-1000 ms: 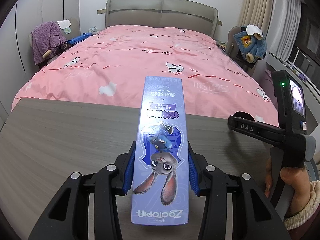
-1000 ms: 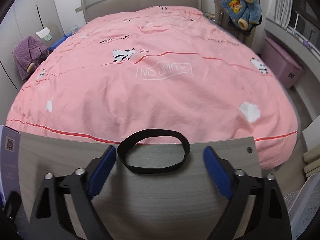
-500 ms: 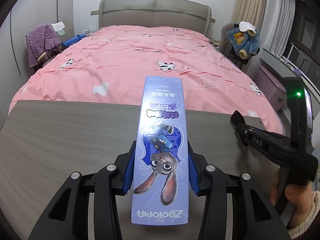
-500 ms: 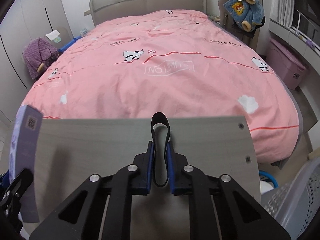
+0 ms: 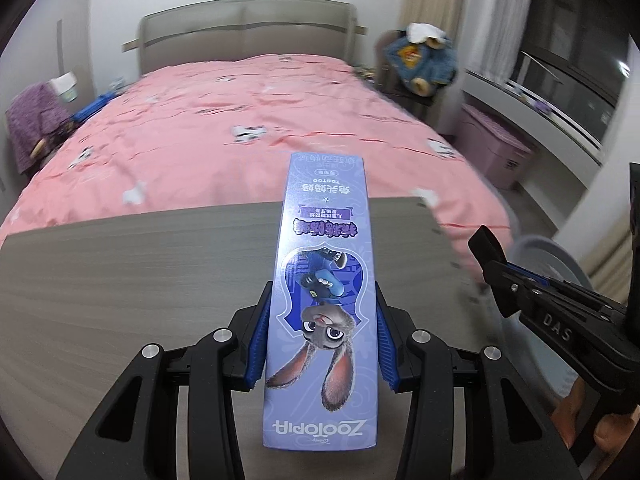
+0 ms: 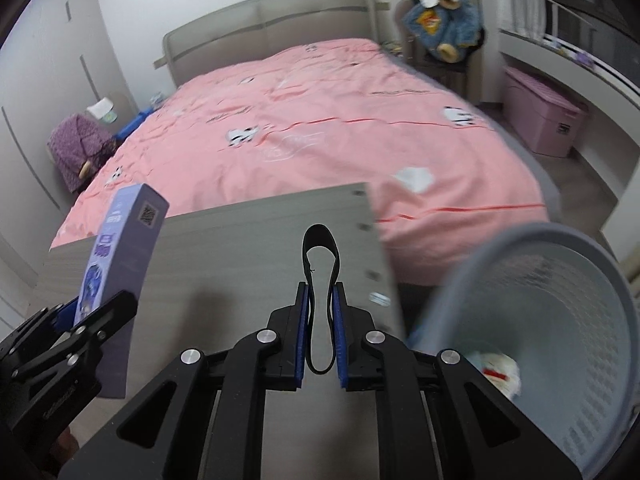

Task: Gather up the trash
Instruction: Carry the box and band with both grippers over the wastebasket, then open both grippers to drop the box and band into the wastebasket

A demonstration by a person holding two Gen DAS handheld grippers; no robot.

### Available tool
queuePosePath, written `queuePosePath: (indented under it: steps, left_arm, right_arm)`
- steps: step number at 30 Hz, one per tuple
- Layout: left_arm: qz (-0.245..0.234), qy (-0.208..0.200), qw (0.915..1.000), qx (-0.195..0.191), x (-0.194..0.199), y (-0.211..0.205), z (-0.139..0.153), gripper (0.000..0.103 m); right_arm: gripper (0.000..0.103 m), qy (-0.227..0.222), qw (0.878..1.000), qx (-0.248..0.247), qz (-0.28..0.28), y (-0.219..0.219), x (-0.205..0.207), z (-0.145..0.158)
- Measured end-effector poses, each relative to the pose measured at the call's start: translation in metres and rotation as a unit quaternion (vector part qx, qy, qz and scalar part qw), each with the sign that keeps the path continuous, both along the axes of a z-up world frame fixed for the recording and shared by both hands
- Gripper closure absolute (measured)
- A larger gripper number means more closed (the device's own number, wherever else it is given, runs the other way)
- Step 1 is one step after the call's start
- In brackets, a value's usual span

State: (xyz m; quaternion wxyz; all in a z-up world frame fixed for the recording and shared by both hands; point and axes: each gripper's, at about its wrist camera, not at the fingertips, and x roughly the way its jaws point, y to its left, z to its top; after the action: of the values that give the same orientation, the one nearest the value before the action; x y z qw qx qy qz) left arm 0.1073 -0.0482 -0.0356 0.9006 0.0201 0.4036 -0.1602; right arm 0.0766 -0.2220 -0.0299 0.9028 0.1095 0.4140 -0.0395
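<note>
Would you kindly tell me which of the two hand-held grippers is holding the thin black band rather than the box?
The right hand-held gripper: its blue pads are shut on the black elastic band, whereas the left hand-held gripper clamps the purple Zootopia box.

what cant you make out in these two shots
- Waste basket contents, right wrist view: mostly cut off by the frame edge; only a blurred white scrap shows.
- Small print on the purple Zootopia box, left wrist view: too small to read.
- Black band lower end, right wrist view: the right gripper hides it.
</note>
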Motion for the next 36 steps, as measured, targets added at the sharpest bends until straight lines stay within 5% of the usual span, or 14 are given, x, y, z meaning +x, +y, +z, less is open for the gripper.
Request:
queuePosePath:
  steps: [15,25,27,31,36]
  left_arm:
    - [-0.168,0.001,0.9856,0.016,-0.070,-0.153,0.002,0.060]
    - [-0.209,0.022,0.9769,0.035,-0.083,-0.201,-0.012,0.060]
    - [-0.210,0.020,0.9770,0.035,-0.084,-0.204,-0.010,0.059]
    - [-0.202,0.009,0.9787,0.035,-0.087,-0.204,-0.004,0.043]
    - [-0.189,0.005,0.9812,0.040,-0.086,-0.202,-0.001,0.042]
  right_arm:
    - [0.091,-0.003,0.992,0.003,-0.123,-0.129,-0.107,0.002]
    - [0.088,0.005,0.990,0.030,-0.140,-0.162,-0.120,-0.018]
    - [0.083,0.003,0.990,0.029,-0.141,-0.164,-0.122,-0.017]
    - [0.056,-0.011,0.989,0.028,-0.147,-0.168,-0.127,-0.012]
    - [0.055,-0.015,0.988,0.032,-0.149,-0.172,-0.130,-0.012]
